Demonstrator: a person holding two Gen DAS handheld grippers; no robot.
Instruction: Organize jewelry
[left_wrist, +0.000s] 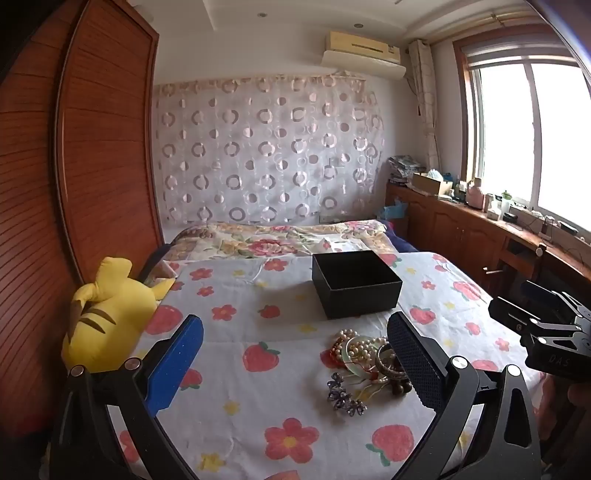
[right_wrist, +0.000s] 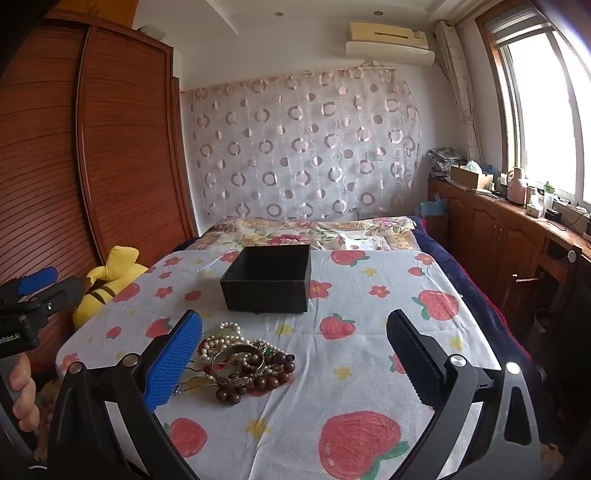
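Observation:
A pile of jewelry (left_wrist: 364, 363) lies on the strawberry-print sheet: pearl strands, a green bangle, a metal bangle, dark wooden beads and a purple hair clip (left_wrist: 343, 397). It also shows in the right wrist view (right_wrist: 240, 360). An open, empty black box (left_wrist: 354, 282) stands just beyond it, also seen in the right wrist view (right_wrist: 269, 277). My left gripper (left_wrist: 295, 365) is open and empty, with the pile next to its right finger. My right gripper (right_wrist: 295, 365) is open and empty, with the pile next to its left finger.
A yellow plush toy (left_wrist: 107, 314) lies at the bed's left edge beside a wooden wardrobe (left_wrist: 74, 166). A folded floral quilt (left_wrist: 280, 240) lies beyond the box. A wooden cabinet (right_wrist: 517, 236) with clutter runs along the right under the window.

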